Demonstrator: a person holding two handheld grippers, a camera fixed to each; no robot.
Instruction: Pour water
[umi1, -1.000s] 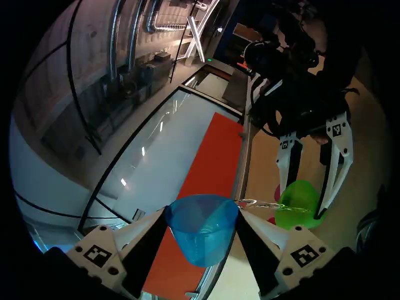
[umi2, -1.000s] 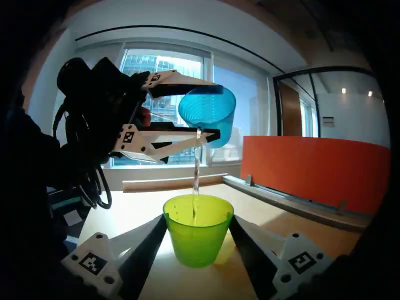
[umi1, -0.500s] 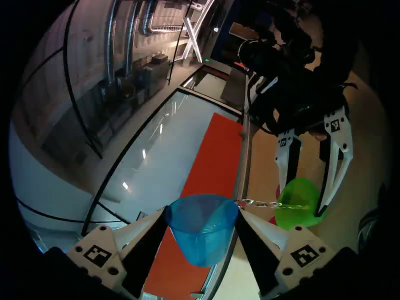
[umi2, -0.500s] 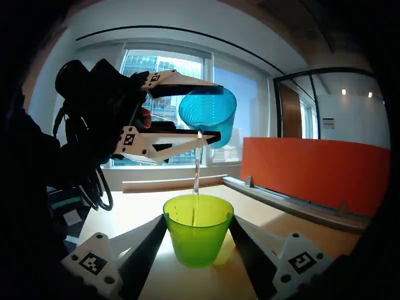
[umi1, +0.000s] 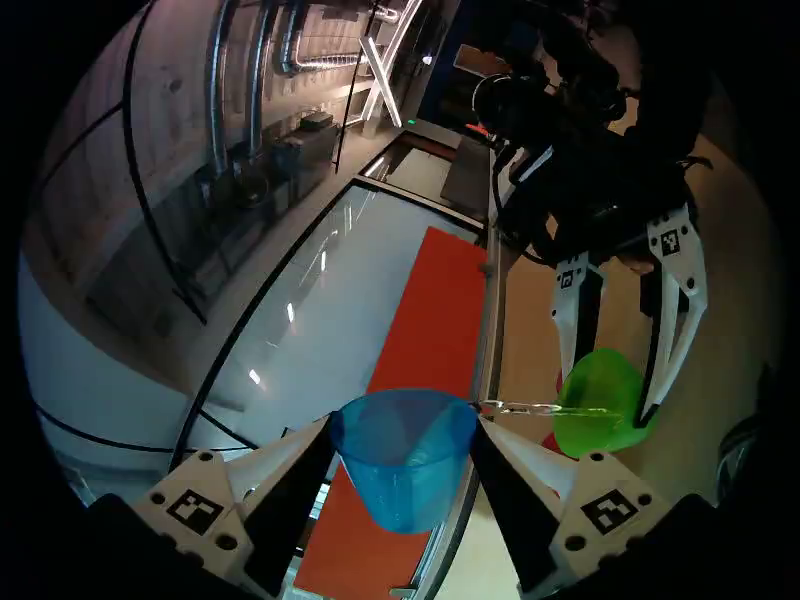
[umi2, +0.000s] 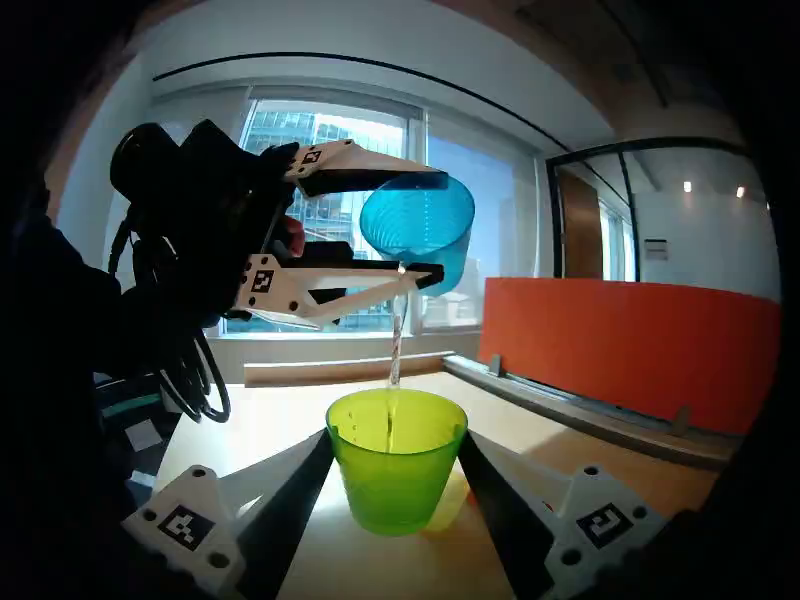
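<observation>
My left gripper (umi1: 403, 470) is shut on a translucent blue cup (umi1: 405, 468), tipped on its side. A thin stream of water (umi2: 394, 350) runs from its rim down into a green cup (umi2: 396, 468), which stands upright between the fingers of my right gripper (umi2: 396, 480), shut on it. In the right gripper view the blue cup (umi2: 418, 235) hangs above the green one, held by the left gripper (umi2: 425, 225). From the left gripper view the green cup (umi1: 598, 402) shows farther off in the right gripper (umi1: 615, 395), with the water stream (umi1: 525, 407) reaching it.
A light wooden table (umi2: 300, 410) lies under the green cup. An orange partition (umi2: 640, 335) on a metal rail runs along its right side. Large windows (umi2: 330, 150) stand behind. A person's hand and black cables (umi2: 185, 340) are at the left.
The water keeps running from the blue cup into the green one. The blue cup has tilted slightly further; both grippers have hardly shifted.
</observation>
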